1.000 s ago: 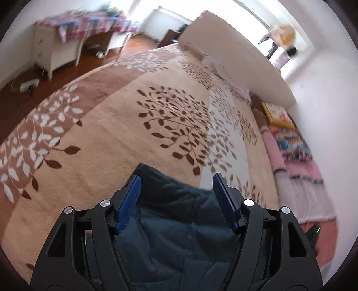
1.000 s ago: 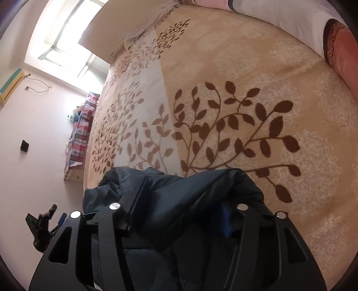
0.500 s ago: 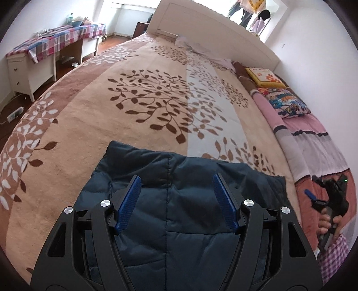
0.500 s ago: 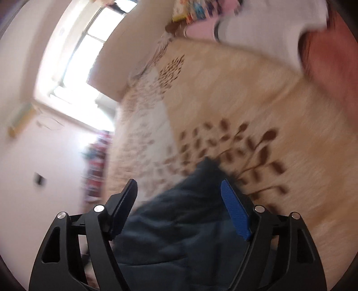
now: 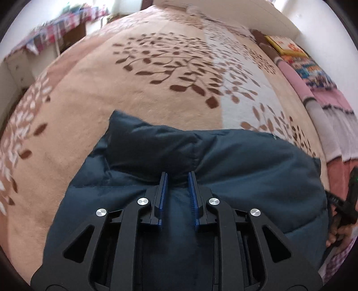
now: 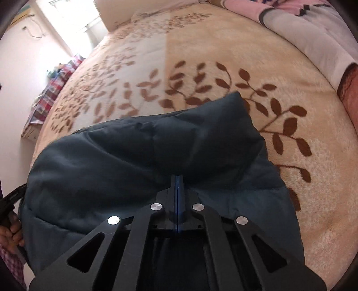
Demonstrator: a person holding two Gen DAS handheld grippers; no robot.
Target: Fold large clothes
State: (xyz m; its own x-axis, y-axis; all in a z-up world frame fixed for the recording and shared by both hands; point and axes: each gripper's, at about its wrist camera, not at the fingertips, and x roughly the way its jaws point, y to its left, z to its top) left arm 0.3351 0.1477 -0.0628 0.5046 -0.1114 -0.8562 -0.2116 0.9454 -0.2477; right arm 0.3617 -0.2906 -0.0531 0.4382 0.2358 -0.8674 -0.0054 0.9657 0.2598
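A dark teal quilted puffer jacket (image 5: 201, 161) lies bunched on a beige blanket with brown leaf print (image 5: 145, 89). The left gripper (image 5: 177, 179) is closing on a raised fold; the right gripper (image 6: 177, 181) is pinched shut on jacket fabric. Folding looks barely begun, with no neat fold yet.

Left wrist view: taken close above the jacket (image 5: 223, 161), angled steeply down toward the headboard (image 5: 257, 13). Right wrist view: equally close, angled down toward the window (image 6: 73, 20). Shared: jacket and leaf-patterned blanket (image 5: 111, 89).
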